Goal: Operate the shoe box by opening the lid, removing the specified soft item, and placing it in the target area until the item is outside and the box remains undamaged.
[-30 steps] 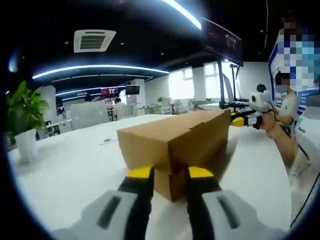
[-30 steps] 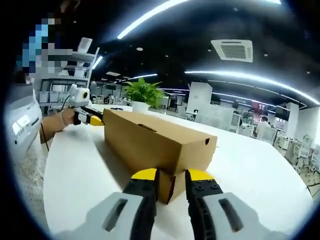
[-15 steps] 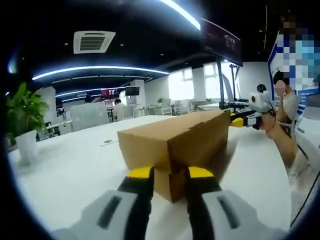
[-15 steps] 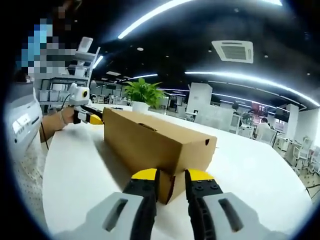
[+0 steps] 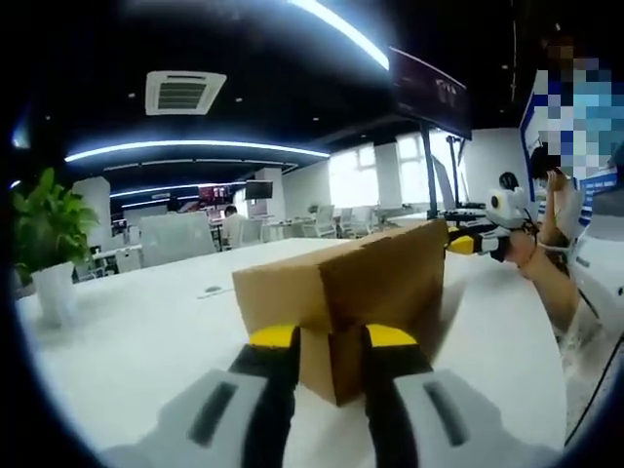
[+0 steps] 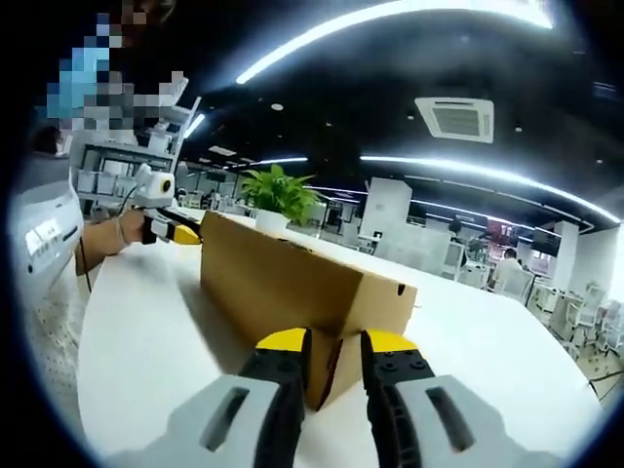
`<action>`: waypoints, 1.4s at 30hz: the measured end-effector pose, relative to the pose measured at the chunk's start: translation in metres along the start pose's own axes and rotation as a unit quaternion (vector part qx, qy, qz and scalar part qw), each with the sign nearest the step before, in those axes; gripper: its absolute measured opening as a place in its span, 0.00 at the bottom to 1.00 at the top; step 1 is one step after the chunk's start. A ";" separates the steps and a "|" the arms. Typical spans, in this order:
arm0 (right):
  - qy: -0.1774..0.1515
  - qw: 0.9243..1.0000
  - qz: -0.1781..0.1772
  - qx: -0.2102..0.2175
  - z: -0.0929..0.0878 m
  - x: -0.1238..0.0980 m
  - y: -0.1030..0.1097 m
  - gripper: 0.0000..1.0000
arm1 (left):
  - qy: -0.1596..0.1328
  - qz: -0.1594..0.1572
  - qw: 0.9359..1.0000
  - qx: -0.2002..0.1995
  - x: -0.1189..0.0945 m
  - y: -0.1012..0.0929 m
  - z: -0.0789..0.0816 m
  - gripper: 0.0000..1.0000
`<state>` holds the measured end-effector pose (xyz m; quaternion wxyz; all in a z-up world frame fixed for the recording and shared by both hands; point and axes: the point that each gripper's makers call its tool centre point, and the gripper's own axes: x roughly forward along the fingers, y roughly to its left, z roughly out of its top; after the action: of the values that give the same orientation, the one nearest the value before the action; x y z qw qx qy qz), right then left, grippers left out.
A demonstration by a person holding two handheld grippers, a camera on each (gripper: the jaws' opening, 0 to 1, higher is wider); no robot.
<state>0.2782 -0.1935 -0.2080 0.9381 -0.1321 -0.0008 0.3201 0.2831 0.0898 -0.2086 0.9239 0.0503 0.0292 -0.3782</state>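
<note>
Yellow-tipped left gripper [image 5: 331,337] pinching near corner of closed brown cardboard shoe box [image 5: 361,285] w/ narrow jaws; yellow-tipped right gripper [image 6: 333,342] likewise at opposite corner, on white table [image 6: 146,331].

White table [image 5: 146,331]; brown shoe box [image 5: 351,288] lying on it, potted plant [image 5: 44,244] near edge.
</note>
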 end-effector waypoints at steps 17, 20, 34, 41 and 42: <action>-0.013 1.000 -0.009 -0.018 0.005 0.001 -0.004 0.21 | -0.012 -0.001 1.000 0.001 0.002 0.001 0.004 0.26; -0.015 1.000 -0.010 -0.020 0.005 0.001 -0.004 0.21 | -0.012 -0.002 1.000 0.002 0.003 0.001 0.005 0.26; -0.026 0.999 -0.016 -0.029 0.011 0.001 -0.004 0.20 | -0.024 -0.006 1.000 0.002 0.002 0.001 0.011 0.26; -0.041 0.998 -0.024 -0.032 0.017 0.001 -0.008 0.20 | -0.038 -0.007 0.999 0.005 0.003 0.004 0.020 0.27; -0.042 0.998 -0.024 -0.032 0.017 0.002 -0.008 0.20 | -0.039 -0.007 0.999 0.005 0.003 0.004 0.021 0.27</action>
<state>0.2825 -0.1942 -0.1894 0.9399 -0.1487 -0.0539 0.3026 0.2882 0.0879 -0.1876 0.9214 0.0401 -0.0085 -0.3865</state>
